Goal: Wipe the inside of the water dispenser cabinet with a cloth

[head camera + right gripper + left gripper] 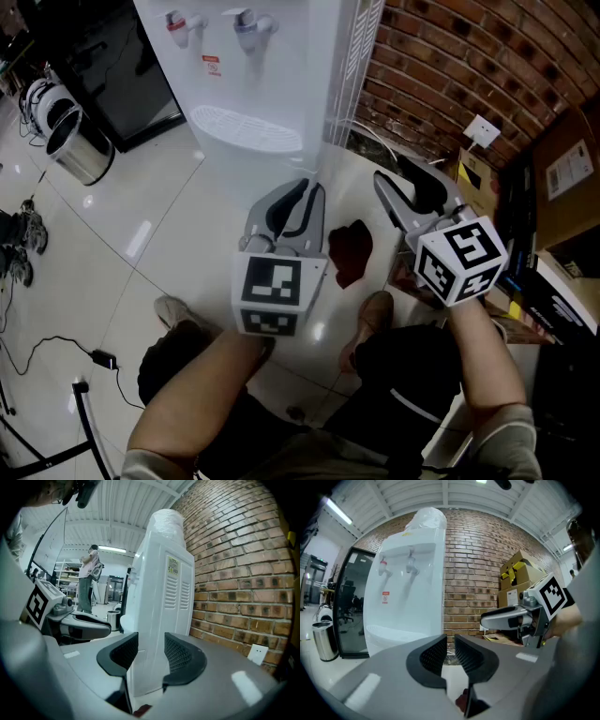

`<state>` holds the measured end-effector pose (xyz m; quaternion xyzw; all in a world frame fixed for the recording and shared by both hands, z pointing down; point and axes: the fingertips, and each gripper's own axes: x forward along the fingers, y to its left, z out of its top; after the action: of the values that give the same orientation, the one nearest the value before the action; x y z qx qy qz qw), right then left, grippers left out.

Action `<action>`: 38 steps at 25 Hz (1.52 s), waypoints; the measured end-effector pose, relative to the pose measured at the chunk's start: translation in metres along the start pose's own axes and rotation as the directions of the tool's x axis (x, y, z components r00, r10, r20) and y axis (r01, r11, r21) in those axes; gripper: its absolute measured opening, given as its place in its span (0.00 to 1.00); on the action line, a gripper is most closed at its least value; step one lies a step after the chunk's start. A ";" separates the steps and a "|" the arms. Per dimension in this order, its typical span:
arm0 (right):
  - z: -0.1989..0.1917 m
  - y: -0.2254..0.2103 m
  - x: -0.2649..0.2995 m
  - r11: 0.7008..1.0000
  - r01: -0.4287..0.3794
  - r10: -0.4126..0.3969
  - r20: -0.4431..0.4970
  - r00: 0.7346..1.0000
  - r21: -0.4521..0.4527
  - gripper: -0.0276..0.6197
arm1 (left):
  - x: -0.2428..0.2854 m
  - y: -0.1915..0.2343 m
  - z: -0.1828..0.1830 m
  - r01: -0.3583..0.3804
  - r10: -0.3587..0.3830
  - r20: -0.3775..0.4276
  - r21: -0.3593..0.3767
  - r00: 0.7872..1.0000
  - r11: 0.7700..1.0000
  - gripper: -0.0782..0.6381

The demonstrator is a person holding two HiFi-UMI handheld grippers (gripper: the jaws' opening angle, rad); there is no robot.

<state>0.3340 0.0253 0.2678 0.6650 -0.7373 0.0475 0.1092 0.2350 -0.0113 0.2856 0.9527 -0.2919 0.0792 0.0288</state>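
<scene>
Bin (80, 148) left of dispenser (248, 84); boxes (562, 178) right; cloth (352, 251) on floor (187, 220).

light: bright room, lit by a long lamp (339, 511) up high | glare: shiny white spots on the floor (139, 239); the water dispenser (253, 84) looks washed out | shadows: soft; head view dark at the right side | blur: close parts at the bottom of both gripper views are fuzzy | edges: gripper views bend round, with black corners

Water dispenser (253, 84): top cropped at 12 o'clock, head view; red label (212, 66) print too small to read. Dark red cloth (463, 700): sliver at 6 o'clock, rest behind left gripper (450, 644) body.
</scene>
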 end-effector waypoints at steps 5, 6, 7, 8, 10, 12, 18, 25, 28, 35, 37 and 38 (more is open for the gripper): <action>0.000 -0.012 0.008 1.000 -0.001 0.001 0.009 1.000 0.007 0.33 | 0.012 0.003 -0.007 -0.021 0.021 0.000 -0.005 1.000 1.000 0.19; -0.002 -0.013 0.010 1.000 0.002 -0.002 0.011 1.000 0.014 0.34 | 0.014 0.004 -0.008 -0.027 0.027 0.000 -0.010 1.000 1.000 0.19; -0.003 -0.015 0.012 1.000 0.006 -0.007 0.012 1.000 0.019 0.35 | 0.015 0.005 -0.009 -0.036 0.036 0.001 -0.018 0.999 0.999 0.19; -0.003 -0.017 0.014 1.000 0.010 -0.011 0.013 1.000 0.021 0.35 | 0.017 0.006 -0.010 -0.047 0.047 0.003 -0.026 0.999 0.999 0.19; -0.005 -0.021 0.019 1.000 0.016 -0.016 0.008 1.000 0.021 0.37 | 0.020 0.009 -0.011 -0.072 0.072 0.010 -0.029 0.997 0.997 0.19; -0.015 -0.025 0.025 1.000 0.021 -0.020 -0.011 1.000 0.024 0.39 | 0.022 0.012 -0.015 -0.092 0.092 0.007 -0.017 0.996 0.996 0.18; -0.069 -0.039 0.048 0.998 0.036 -0.031 -0.082 0.996 0.060 0.46 | 0.036 0.027 -0.050 -0.129 0.128 -0.042 -0.020 0.991 0.991 0.15; -0.164 -0.047 0.070 0.994 0.054 -0.035 -0.191 0.981 0.097 0.50 | 0.060 0.028 -0.119 -0.153 0.146 -0.146 -0.036 0.978 0.988 0.15; -0.205 -0.048 0.082 0.993 0.052 -0.026 -0.247 0.969 0.102 0.51 | 0.072 0.025 -0.147 -0.147 0.137 -0.196 -0.036 0.971 0.988 0.14; -0.307 -0.039 0.102 0.990 0.040 0.020 -0.410 0.912 0.137 0.56 | 0.086 0.024 -0.203 -0.150 0.129 -0.297 -0.048 0.946 0.988 0.14; -0.337 -0.036 0.108 0.990 0.033 0.035 -0.459 0.888 0.137 0.57 | 0.088 0.026 -0.216 -0.153 0.131 -0.321 -0.046 0.938 0.987 0.14; -0.350 -0.035 0.111 0.990 0.031 0.040 -0.480 0.876 0.140 0.57 | 0.089 0.026 -0.221 -0.155 0.131 -0.332 -0.045 0.934 0.987 0.14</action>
<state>0.3926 -0.0105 0.6304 0.6366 -0.6832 0.2644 0.2409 0.2630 -0.0598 0.5191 0.9009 -0.3543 0.2278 0.1046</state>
